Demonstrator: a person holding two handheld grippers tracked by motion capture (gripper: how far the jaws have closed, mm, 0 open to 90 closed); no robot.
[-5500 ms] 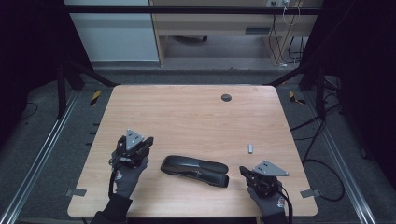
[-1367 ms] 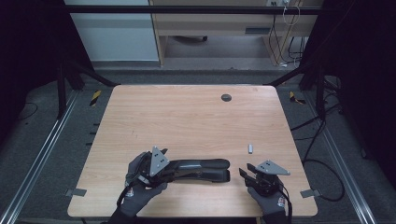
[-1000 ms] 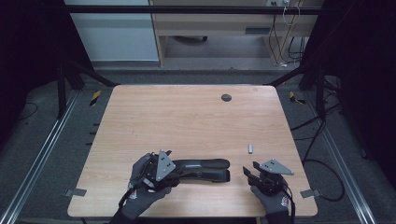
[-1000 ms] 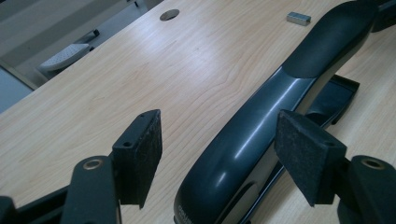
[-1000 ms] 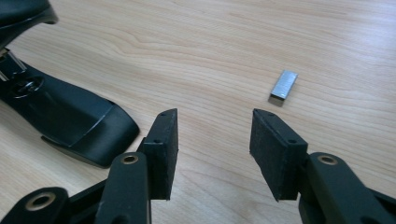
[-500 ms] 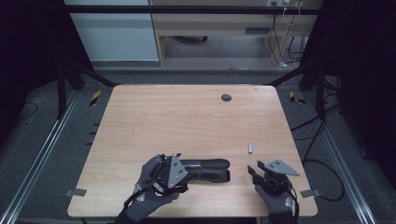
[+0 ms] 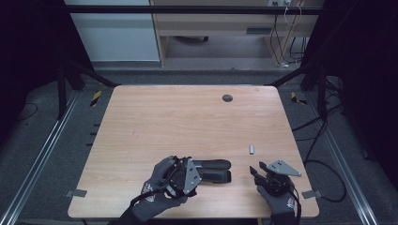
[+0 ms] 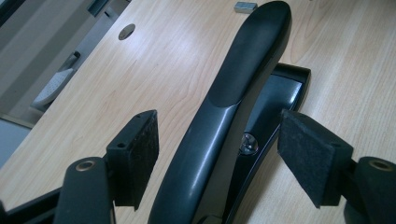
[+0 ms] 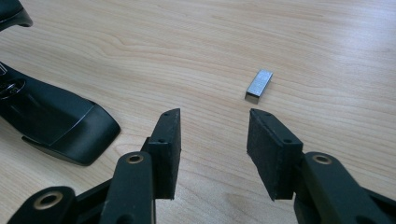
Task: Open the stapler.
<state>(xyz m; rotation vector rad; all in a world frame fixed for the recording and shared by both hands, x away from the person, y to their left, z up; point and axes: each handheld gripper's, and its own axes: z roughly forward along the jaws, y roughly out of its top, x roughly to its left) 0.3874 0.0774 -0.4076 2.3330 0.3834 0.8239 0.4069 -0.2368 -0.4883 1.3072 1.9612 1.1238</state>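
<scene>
since the earlier frame, left gripper (image 8: 217, 154) has crossed the tabletop (image 7: 178, 122) to straddle the black stapler (image 8: 233, 102), jaws open, untouched, aligned with its long axis. right gripper (image 9: 212, 149), open, empty, faces the staple block (image 9: 259, 85).

My left gripper (image 8: 217, 140) low near table's front edge, jaws spread wide. My right gripper (image 9: 212, 140) lower right, jaws parted, nothing between pads.
</scene>
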